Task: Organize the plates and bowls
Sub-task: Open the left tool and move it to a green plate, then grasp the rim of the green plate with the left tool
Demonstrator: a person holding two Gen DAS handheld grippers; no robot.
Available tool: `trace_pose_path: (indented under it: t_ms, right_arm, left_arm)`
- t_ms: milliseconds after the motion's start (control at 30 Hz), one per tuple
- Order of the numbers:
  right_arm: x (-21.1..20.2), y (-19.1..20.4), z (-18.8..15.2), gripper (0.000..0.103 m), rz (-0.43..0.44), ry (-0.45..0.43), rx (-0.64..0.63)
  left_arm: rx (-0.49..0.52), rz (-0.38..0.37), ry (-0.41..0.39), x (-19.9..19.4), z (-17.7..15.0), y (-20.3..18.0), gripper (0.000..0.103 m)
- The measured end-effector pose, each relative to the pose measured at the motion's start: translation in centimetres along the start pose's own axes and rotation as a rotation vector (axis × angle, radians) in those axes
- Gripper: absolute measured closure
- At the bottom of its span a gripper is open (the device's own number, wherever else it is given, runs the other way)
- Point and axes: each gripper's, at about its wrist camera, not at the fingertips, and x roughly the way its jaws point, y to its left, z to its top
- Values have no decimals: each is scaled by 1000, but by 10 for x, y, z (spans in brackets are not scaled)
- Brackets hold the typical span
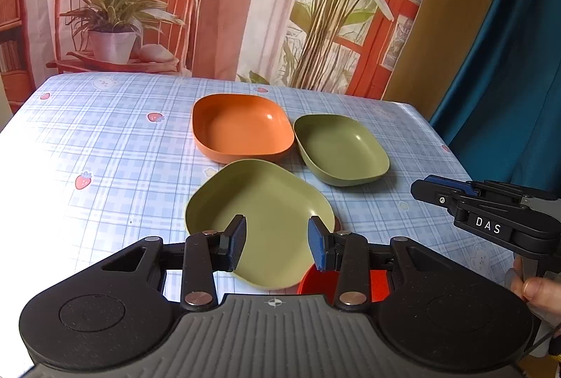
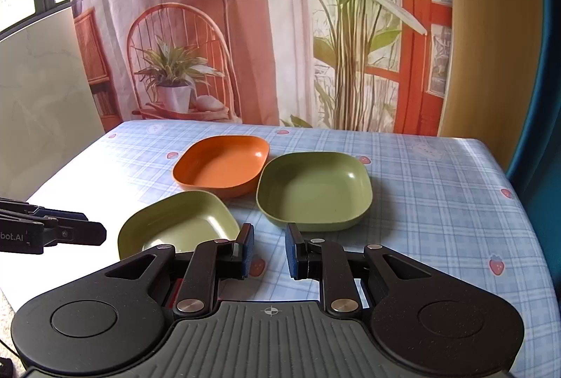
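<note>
Both grippers hover with jaws apart, holding nothing. The left gripper [image 1: 277, 245] is above the light green plate [image 1: 266, 217], which leans on a red dish [image 1: 322, 283] at the near edge of the tabletop [image 1: 105, 146]. The right gripper [image 2: 269, 250] hangs over bare cloth. Behind, the orange bowl [image 2: 222, 167] and green bowl [image 2: 313, 189] sit just beside each other.

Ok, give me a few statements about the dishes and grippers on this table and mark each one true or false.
1. The orange bowl sits farther back than the light green plate. True.
2. The left gripper is shut on the light green plate. False: its jaws are open, holding nothing.
3. The dark green bowl is upside down. False: it sits upright.
4. A red dish shows beneath the light green plate. True.
5. The right gripper holds nothing. True.
</note>
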Motion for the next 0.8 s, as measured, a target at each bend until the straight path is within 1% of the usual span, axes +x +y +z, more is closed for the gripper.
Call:
trace_pose_path:
  t_ms: [200,333,567,700,800]
  right_arm:
    - [17,-23,10,84,-7,-1,5]
    - [28,-41,15,83,-9,-3,14]
    - [50,-74,19,83,-47,7,45]
    - [67,-89,20,83,-56,25,78]
    - [81,-92,21,83,-54,36,79]
  left_arm:
    - [20,0,11,17,20,-6,62]
    - [30,-1,34,33,30,-8,62]
    - [57,2,81,66,47,-15,63]
    - [70,-9,97,85,59,-24,63]
    - [73,-30,111,101,68,-32,63]
